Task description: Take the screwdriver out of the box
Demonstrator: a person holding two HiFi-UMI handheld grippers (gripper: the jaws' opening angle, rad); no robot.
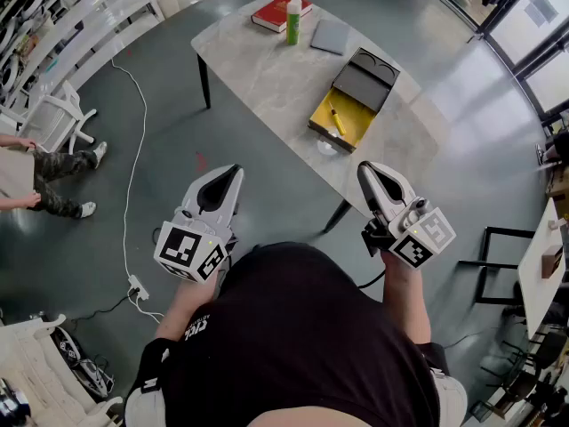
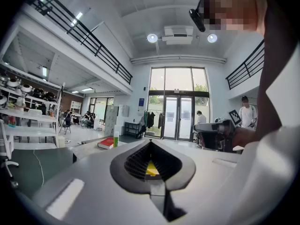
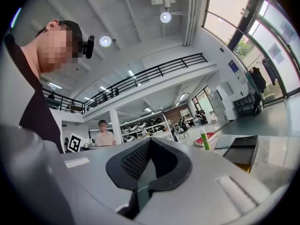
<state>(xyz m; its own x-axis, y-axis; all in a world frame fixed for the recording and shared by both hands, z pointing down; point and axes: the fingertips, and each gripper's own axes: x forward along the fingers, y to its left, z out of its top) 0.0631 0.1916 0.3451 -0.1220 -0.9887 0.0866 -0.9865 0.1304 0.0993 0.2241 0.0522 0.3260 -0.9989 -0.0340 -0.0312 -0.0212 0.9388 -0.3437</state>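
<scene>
Both the left hand-held gripper [image 1: 233,171] and right hand-held gripper [image 1: 365,169] are closed, empty. Reaching the box [image 1: 357,114] ahead unopened, they could shove the screwdriver [image 1: 337,120] aside or push the box along the bench [image 1: 258,69].

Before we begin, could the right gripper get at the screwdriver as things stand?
Probably not yet: the right gripper hangs shut, short of the table, but the box lies open with nothing over the screwdriver, so stepping closer should do.

Person wears black T-shirt [image 1: 302,345] (white sleeve print [image 1: 197,326]).
</scene>
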